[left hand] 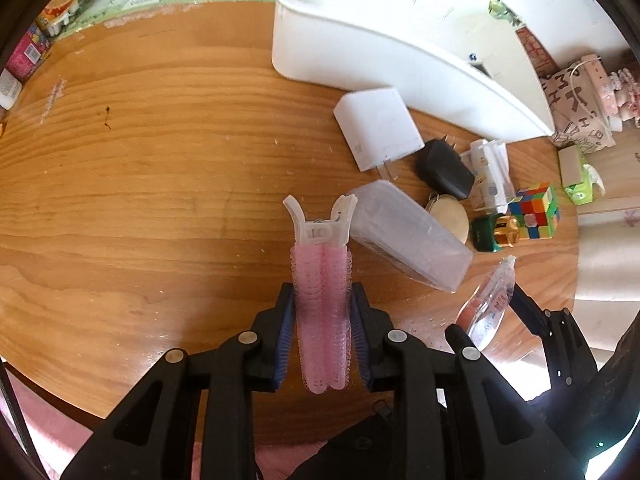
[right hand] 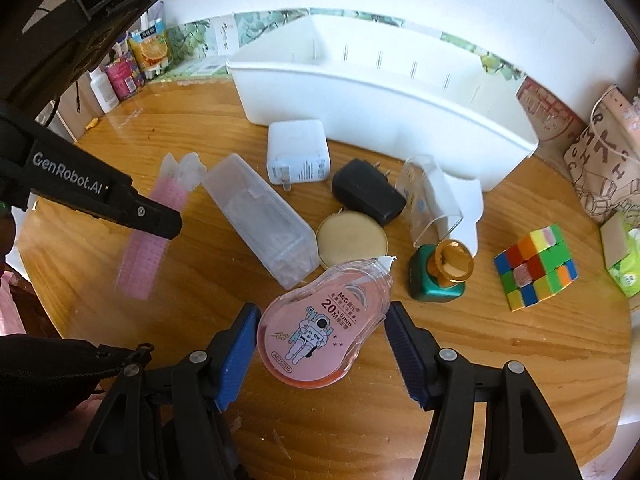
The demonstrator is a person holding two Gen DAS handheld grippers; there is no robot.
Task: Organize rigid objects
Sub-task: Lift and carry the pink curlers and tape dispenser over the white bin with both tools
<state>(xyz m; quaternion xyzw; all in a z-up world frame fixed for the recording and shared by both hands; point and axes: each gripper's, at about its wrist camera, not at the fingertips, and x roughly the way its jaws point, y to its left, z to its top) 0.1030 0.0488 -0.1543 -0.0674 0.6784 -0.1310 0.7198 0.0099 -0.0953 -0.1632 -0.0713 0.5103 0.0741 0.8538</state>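
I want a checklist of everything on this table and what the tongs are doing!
Surface: round wooden table, scratched.
Job's things: white bin; pink hair roller clip; correction tape; white charger; black adapter; clear box; round gold tin; green bottle; puzzle cube.
Clutter: clear packaging.
Grippers: left tongs clamp the clip; right tongs grip the tape.
Cables: nothing seen.
Surroundings: bottles and cartons, patterned bag.

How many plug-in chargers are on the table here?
2. The white charger lies just in front of the white bin; the black charger lies to its right, beside the gold tin. Others may be hidden inside the bin.
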